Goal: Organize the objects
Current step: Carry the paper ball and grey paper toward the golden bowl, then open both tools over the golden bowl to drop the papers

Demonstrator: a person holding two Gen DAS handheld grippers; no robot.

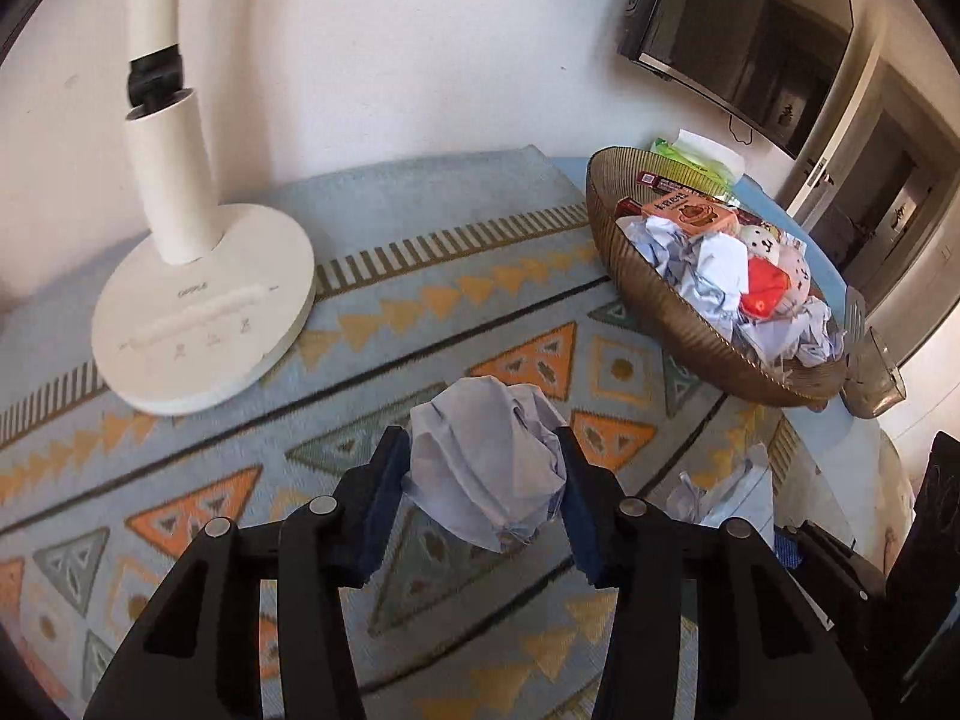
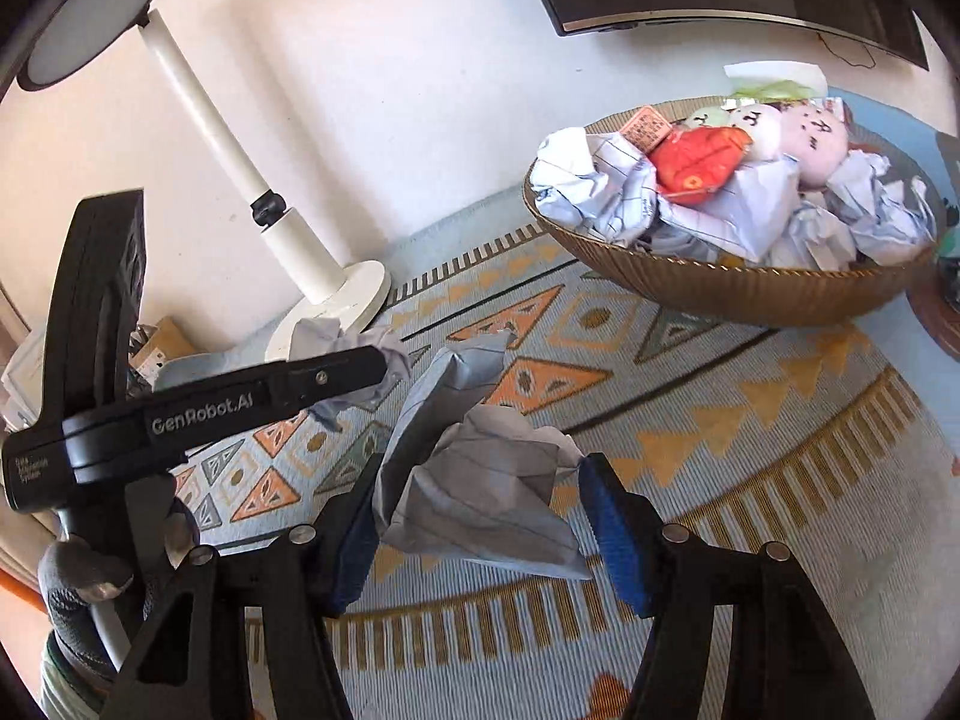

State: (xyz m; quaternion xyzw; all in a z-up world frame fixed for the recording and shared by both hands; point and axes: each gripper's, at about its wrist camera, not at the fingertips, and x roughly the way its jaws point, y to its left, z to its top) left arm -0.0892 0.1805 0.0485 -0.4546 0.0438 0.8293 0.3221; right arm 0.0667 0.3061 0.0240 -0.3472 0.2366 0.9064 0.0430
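Clamped between blue pads of left hand-held gripper: crumpled paper ball, lifted off patterned desk. Likewise right hand-held gripper, clenched on second paper wad, its long axis running roughly 11 to 5 o'clock. Ribbed brown bowl, already heaped with paper, at 1 o'clock from both; right one judged nearer. Lamp base at 10 o'clock, well apart.
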